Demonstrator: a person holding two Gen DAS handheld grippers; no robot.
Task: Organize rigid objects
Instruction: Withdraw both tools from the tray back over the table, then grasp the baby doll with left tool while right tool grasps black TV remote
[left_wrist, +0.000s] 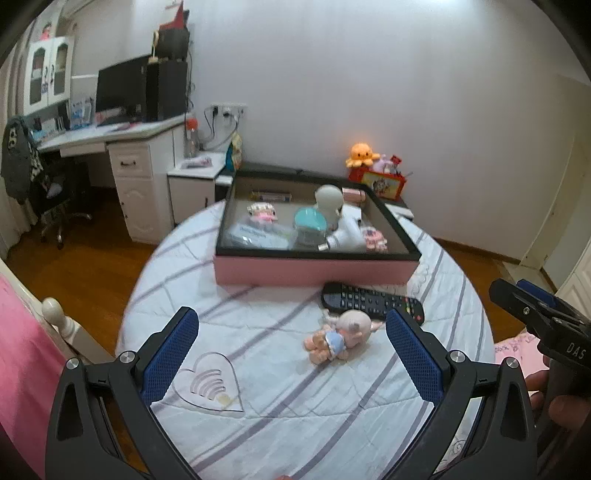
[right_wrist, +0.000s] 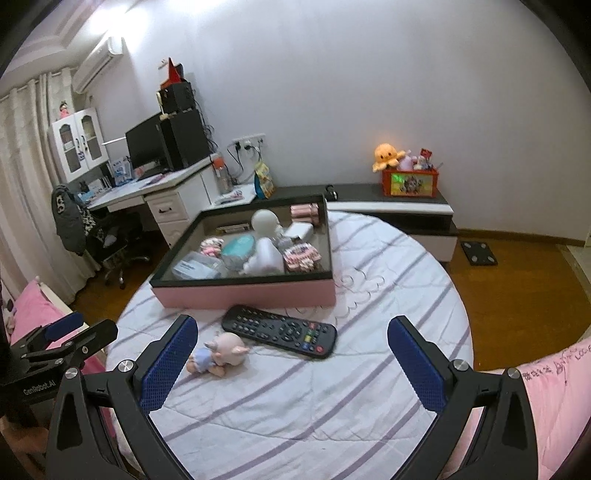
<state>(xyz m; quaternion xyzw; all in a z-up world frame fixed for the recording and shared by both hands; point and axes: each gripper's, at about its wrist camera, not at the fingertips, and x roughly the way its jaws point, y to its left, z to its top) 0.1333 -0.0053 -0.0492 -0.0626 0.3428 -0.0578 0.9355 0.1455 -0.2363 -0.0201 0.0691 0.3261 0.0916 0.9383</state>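
Left wrist view alone: clear heart cutout (left_wrist: 213, 384) beside left tool (left_wrist: 291, 332).

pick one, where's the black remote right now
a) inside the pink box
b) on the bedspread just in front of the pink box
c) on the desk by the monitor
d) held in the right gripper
b: the black remote lies flat on the striped bedspread just in front of the pink box, next to the pig figurine; the left gripper and the right gripper are both open and empty.
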